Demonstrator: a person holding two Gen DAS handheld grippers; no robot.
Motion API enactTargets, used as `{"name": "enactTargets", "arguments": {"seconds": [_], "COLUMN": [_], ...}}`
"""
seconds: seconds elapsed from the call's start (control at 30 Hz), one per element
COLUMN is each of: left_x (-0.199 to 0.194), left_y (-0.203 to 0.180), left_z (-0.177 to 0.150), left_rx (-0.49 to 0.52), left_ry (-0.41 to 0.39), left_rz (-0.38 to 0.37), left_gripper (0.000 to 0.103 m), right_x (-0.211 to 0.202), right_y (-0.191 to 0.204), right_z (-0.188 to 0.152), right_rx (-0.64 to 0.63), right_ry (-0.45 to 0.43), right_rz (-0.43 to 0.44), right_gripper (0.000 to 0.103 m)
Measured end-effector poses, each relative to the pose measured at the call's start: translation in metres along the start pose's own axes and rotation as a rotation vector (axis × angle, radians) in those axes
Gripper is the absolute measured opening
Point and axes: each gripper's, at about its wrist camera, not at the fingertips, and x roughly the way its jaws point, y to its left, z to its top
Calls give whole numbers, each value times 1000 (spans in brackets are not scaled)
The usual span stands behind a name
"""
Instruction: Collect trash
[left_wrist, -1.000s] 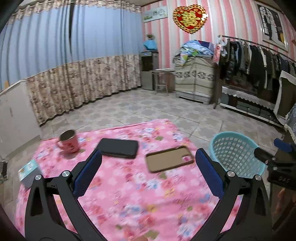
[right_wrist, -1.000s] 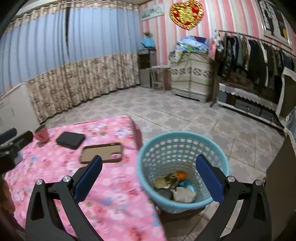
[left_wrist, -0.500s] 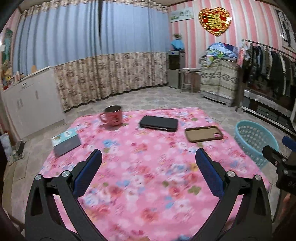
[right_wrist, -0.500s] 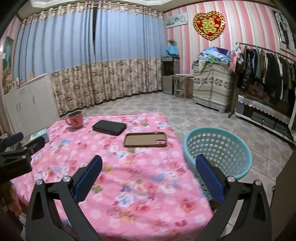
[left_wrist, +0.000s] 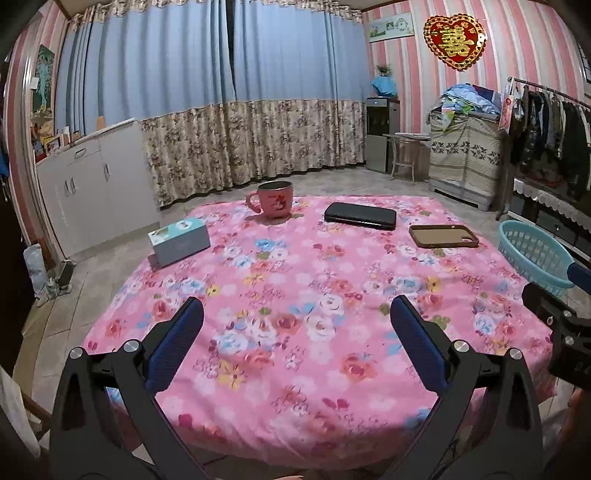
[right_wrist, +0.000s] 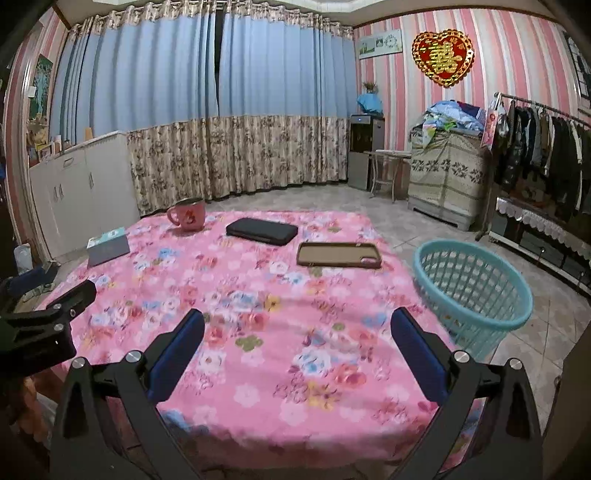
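A light blue plastic basket (right_wrist: 476, 291) stands on the floor beside the right edge of the table; its inside is hidden from here, and its rim (left_wrist: 532, 251) shows in the left wrist view. The table wears a pink flowered cloth (left_wrist: 306, 295). My left gripper (left_wrist: 295, 339) hovers open over the near part of the cloth, nothing between its fingers. My right gripper (right_wrist: 295, 343) is open too, above the table's near right part, left of the basket. No loose trash shows on the cloth.
On the cloth sit a pink mug (left_wrist: 275, 199), a black flat case (left_wrist: 360, 216), a brown phone case (left_wrist: 443, 236) and a small teal box (left_wrist: 179, 240). White cabinets (left_wrist: 92, 188) line the left wall; a clothes rack (right_wrist: 543, 155) stands at right.
Both grippers have pulled back and up from the basket side toward the near edge of the table. The basket's contents, seen a second ago, are out of sight now.
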Motion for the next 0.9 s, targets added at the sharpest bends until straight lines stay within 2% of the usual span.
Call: {"name": "enactTargets", "arguments": {"seconds": [0.47,0.9], "left_x": [-1,1], "left_y": [-5,-3], "left_z": [-6,-6], "left_rx": [4,-1], "left_ry": [-32,-41], "left_rz": [-12,-8], "left_gripper": [98,98], "right_x": [-4,-5], "right_y": [5,7], "right_z": [-7,-9], "right_rx": [-7,-13], "right_ry": [-39,-39], "right_rz": [-37,-35], "right_gripper": [99,99]}}
